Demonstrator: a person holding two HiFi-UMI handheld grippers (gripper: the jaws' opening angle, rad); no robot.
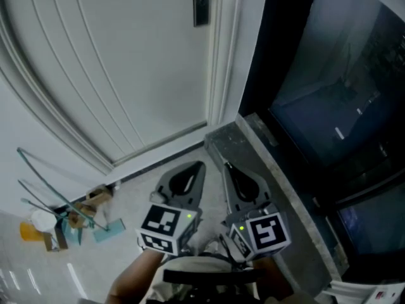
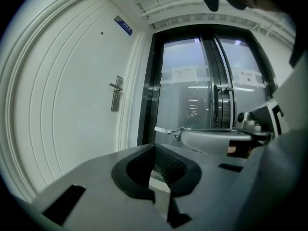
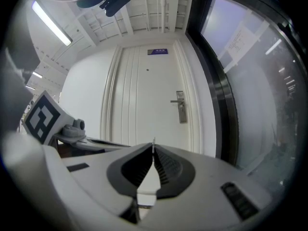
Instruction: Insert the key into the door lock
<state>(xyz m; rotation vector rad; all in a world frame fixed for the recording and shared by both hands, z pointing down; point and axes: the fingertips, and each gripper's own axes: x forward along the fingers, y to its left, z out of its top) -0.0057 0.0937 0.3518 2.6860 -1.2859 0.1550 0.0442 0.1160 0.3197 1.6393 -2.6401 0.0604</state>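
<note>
The white door (image 1: 126, 75) carries a metal handle and lock plate (image 1: 201, 2) at the top of the head view. It also shows as the lock plate (image 2: 116, 95) in the left gripper view and the lock plate (image 3: 181, 107) in the right gripper view. Both grippers are held side by side, well short of the door. My right gripper (image 1: 226, 166) is shut on a small silver key (image 2: 162, 129), whose blade sticks out past the tips toward the door. In the right gripper view, the key (image 3: 153, 143) is a thin edge-on sliver. My left gripper (image 1: 201, 164) is shut with nothing in it.
Dark glass doors (image 1: 335, 106) with a black frame stand right of the door. A grey stone ledge (image 1: 253, 151) runs along their base. A wire rack and small clutter (image 1: 63, 223) lie on the floor at the left. A blue sign (image 3: 158, 51) hangs above the door.
</note>
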